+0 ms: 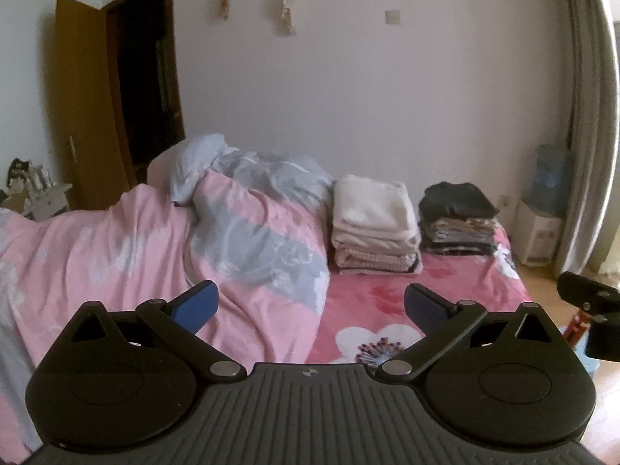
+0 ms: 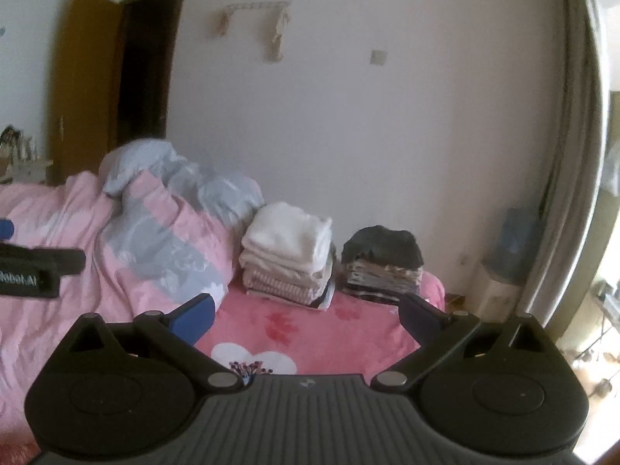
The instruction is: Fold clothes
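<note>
Blue pads are standing wide apart and empty on the left gripper (image 1: 312, 304) and right gripper (image 2: 306, 312), both hovering level over the bed (image 1: 387, 294), facing two folded stacks, white (image 1: 374, 224) and dark (image 1: 457, 219), a scene fitting either folding finished or another garment awaited.

Both wrist views face across the bed (image 1: 387, 310), probably side by side.

Soft daylight enters from the right, past the curtain (image 1: 589, 116), leaving the wall (image 1: 348, 97) evenly lit and the doorway (image 1: 147, 77) dark; both views look slightly blurred, with fisheye bending and black corners
</note>
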The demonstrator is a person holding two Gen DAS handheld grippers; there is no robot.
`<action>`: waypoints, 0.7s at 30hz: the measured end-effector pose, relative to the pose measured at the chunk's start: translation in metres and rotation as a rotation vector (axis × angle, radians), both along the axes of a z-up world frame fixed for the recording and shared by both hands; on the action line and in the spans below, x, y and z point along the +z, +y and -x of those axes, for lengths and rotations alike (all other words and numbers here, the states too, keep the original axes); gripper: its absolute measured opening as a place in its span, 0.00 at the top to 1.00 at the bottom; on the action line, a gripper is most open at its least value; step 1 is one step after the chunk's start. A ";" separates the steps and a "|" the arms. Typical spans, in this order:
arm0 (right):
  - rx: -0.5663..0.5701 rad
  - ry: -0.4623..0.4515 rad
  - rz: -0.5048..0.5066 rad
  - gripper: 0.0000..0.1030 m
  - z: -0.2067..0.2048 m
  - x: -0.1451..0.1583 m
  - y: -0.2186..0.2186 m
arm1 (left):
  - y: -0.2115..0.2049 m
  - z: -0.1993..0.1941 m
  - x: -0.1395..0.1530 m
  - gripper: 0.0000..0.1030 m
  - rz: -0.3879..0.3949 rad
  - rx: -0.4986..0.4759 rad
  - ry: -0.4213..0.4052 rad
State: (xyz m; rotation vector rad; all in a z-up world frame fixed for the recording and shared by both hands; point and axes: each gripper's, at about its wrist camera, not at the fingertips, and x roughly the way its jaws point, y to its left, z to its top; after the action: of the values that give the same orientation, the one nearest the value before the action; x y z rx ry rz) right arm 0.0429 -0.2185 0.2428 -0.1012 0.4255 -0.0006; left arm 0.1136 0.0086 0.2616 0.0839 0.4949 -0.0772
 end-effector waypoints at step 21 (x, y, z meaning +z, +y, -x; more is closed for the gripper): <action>-0.197 0.109 -0.072 0.00 0.017 -0.025 0.004 | -0.007 0.002 -0.022 0.00 0.062 0.006 0.137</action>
State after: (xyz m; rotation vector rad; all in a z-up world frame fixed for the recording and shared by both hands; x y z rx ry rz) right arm 0.0261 -0.2145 0.2181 0.0117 0.5421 -0.1746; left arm 0.1118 0.0013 0.2397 0.0161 0.6287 -0.0927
